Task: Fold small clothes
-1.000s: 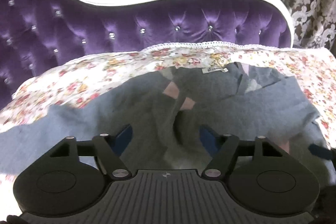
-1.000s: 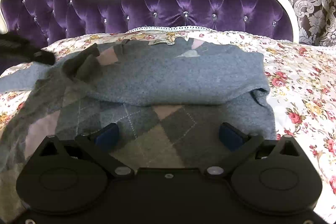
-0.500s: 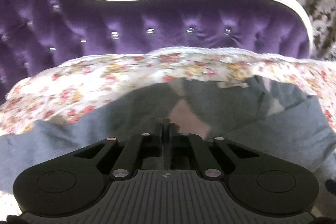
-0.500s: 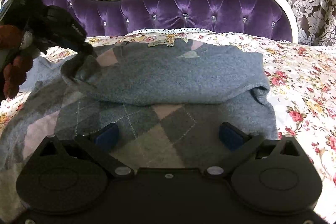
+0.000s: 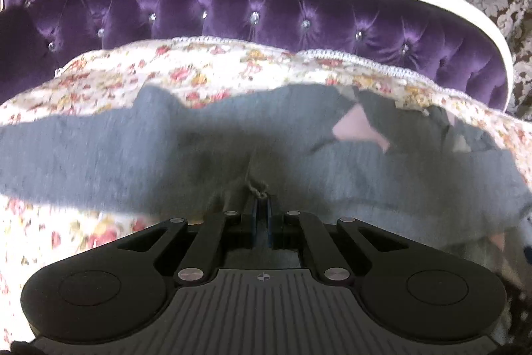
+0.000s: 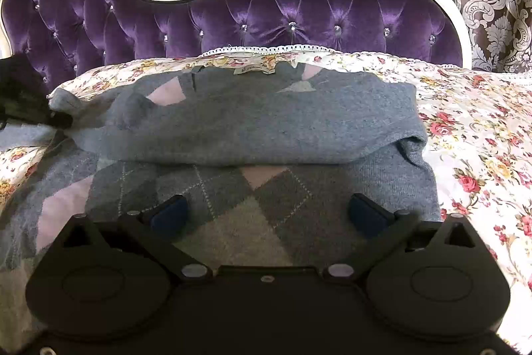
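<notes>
Left wrist view: left gripper is pinching a fold of the grey sweater, which is lying across the floral bedspread below the purple headboard.

Right wrist view: right gripper is hovering with jaws spread wide over the sweater's argyle panel, in front of the headboard.

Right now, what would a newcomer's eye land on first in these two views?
The tufted purple headboard with its white frame fills the back of both views. In front lies the grey argyle sweater, partly folded, on the floral bedspread. The left gripper is shut on a pinch of the sweater's grey knit, while the right gripper hangs open over the argyle panel.
</notes>
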`<control>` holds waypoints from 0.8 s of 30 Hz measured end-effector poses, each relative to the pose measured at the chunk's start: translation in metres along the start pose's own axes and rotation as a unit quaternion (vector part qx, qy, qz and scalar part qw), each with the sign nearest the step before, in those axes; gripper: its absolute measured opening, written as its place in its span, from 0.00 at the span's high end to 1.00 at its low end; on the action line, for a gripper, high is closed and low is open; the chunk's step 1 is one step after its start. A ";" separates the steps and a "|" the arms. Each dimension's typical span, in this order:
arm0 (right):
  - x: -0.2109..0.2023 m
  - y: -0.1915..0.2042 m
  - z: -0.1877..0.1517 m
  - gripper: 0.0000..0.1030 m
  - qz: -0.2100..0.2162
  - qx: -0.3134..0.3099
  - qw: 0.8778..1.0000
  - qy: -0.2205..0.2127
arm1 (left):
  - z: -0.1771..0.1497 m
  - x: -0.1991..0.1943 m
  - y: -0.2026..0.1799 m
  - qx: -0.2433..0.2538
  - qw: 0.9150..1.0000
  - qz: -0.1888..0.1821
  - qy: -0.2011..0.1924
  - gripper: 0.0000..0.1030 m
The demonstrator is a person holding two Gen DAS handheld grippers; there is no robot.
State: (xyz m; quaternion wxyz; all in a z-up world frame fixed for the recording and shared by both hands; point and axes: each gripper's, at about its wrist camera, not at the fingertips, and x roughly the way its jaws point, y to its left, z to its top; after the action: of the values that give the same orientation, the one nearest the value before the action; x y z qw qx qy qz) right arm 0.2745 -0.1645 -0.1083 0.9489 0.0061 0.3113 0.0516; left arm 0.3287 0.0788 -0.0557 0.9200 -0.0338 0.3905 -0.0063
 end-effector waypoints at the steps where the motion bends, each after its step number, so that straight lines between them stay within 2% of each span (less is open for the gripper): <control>1: 0.000 0.000 0.000 0.00 0.000 0.000 1.000 0.000 | -0.004 -0.001 0.001 0.006 1.000 0.003 0.001 0.95; 5: 0.000 -0.001 -0.001 0.00 -0.001 0.000 1.000 -0.003 | -0.013 -0.005 0.000 0.025 1.000 0.008 -0.006 0.95; 9: 0.000 0.000 0.000 0.00 -0.001 0.000 1.000 -0.003 | -0.004 -0.005 0.003 0.012 1.000 -0.022 -0.009 0.92; 10: 0.000 0.000 0.000 0.00 -0.001 0.000 1.000 -0.003 | -0.001 -0.003 0.003 0.005 1.000 -0.030 -0.007 0.90; 12: 0.000 0.000 0.000 0.00 -0.001 0.001 1.000 -0.003 | 0.004 0.000 0.005 -0.007 0.999 -0.045 -0.011 0.66; 14: 0.000 0.000 -0.001 0.00 0.000 0.001 1.000 -0.004 | 0.007 0.002 0.005 -0.015 0.998 -0.059 -0.019 0.62; 18: 0.000 0.000 0.000 0.00 0.000 0.002 1.000 -0.004 | 0.014 0.007 0.002 -0.019 0.998 -0.061 -0.024 0.59; 20: 0.000 0.000 0.000 0.00 0.000 0.002 1.000 -0.005 | 0.016 0.014 0.003 -0.026 0.998 -0.059 -0.016 0.60; 23: 0.000 0.000 0.000 0.00 0.000 0.002 1.000 -0.004 | 0.016 0.019 0.005 -0.034 0.997 -0.074 -0.015 1.00; 24: 0.000 0.000 0.000 0.00 0.000 0.002 1.000 -0.004 | 0.016 0.017 0.006 -0.039 0.996 -0.078 -0.019 1.00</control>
State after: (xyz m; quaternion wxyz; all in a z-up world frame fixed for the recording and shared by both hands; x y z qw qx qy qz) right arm 0.2745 -0.1649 -0.1087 0.9502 0.0083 0.3073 0.0507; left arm 0.3520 0.0852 -0.0577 0.9217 -0.1007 0.3693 -0.0624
